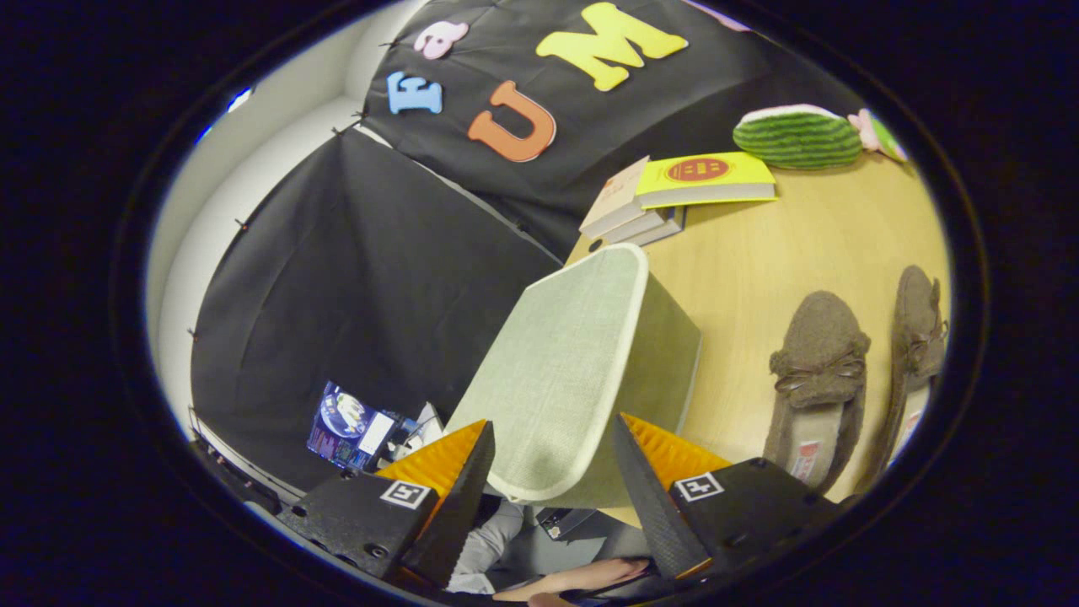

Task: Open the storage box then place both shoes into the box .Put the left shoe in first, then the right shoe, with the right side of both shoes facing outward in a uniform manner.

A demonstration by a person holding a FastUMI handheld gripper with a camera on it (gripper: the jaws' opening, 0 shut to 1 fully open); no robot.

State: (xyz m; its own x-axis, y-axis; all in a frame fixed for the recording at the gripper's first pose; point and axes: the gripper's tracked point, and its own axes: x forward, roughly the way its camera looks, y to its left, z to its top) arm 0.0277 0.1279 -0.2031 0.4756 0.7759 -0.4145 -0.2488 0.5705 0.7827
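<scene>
- Spread fingers of the gripper (552,472) stand on either side of the storage box's near corner, not pressing it; the gripper is released.
- Storage box (582,362), pale green fabric with a lighter rim, sits on the wooden desk (759,253), its lid closed.
- Two brown shoes (818,371) (919,337) lie side by side on the desk, apart from the box.
- Beyond the box, a stack of books (674,190) and a watermelon-patterned cushion (797,135).
- Below the fingers, a person's hand and grey sleeve (506,539).
</scene>
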